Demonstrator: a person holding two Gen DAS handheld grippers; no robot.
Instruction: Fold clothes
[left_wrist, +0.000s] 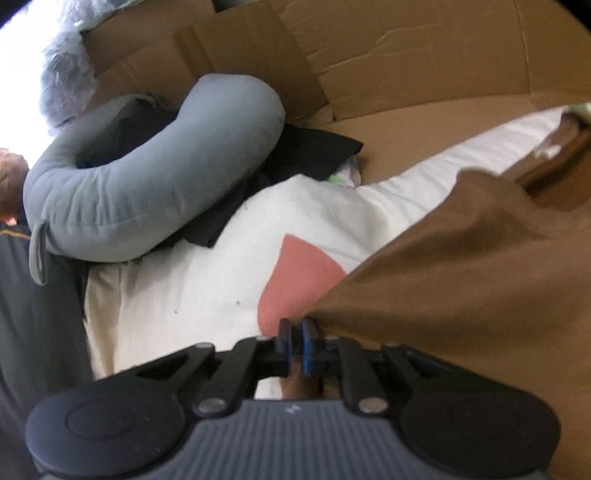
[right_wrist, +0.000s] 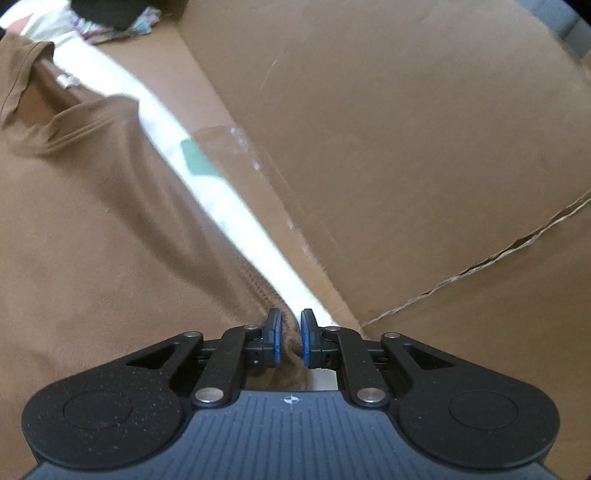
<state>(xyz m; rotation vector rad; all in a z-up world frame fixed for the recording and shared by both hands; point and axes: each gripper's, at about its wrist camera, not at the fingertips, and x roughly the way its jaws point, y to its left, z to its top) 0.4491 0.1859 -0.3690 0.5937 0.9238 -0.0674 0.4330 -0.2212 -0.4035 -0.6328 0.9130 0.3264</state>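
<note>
A brown collared shirt lies spread over a white sheet that bears a pink patch. My left gripper sits at the shirt's near corner, its blue pads pressed together on the brown hem. In the right wrist view the same shirt fills the left half, its collar at the top left. My right gripper pinches a bunched fold of the shirt's ribbed edge between its pads, right beside the strip of white sheet.
A grey curved pillow and dark clothes lie beyond the sheet at the left. Flattened cardboard stands behind; more cardboard with a torn seam covers the right. A fluffy grey thing is at the far left.
</note>
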